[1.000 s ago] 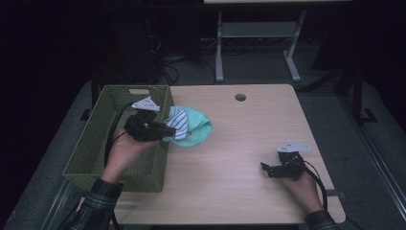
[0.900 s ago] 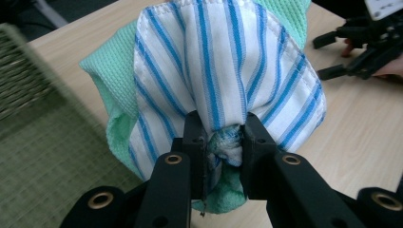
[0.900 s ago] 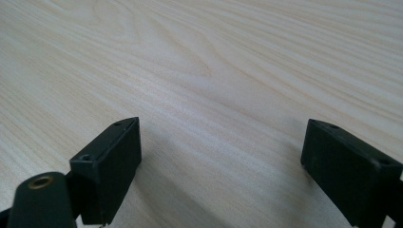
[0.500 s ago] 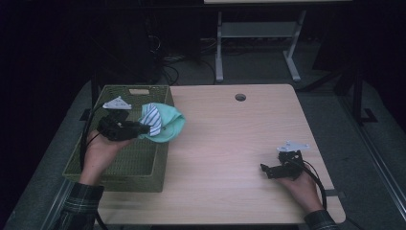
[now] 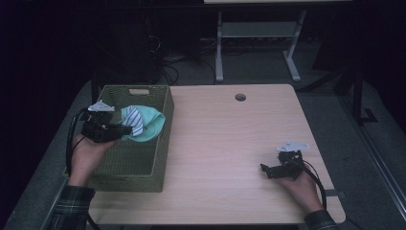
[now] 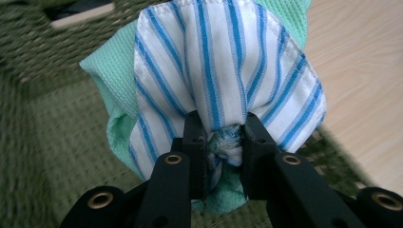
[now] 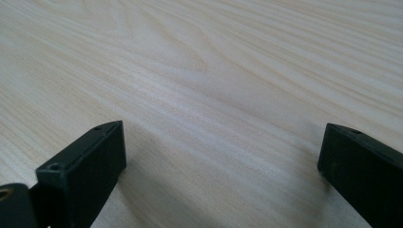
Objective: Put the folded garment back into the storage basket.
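Left claw (image 6: 222, 142) clenched on a bunched cloth (image 6: 223, 66), held above the green woven basket (image 5: 158, 163).

Striped white-and-blue fabric wraps over mint green. Right claw (image 5: 269, 171) rests spread wide apart on the bare wooden surface (image 5: 230, 143), well apart.

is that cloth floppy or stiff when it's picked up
Probably floppy: the cloth bunches where the left gripper pinches it and sags in folds over the basket. It looks thin, so likely light. Woven fabric should not slip easily.
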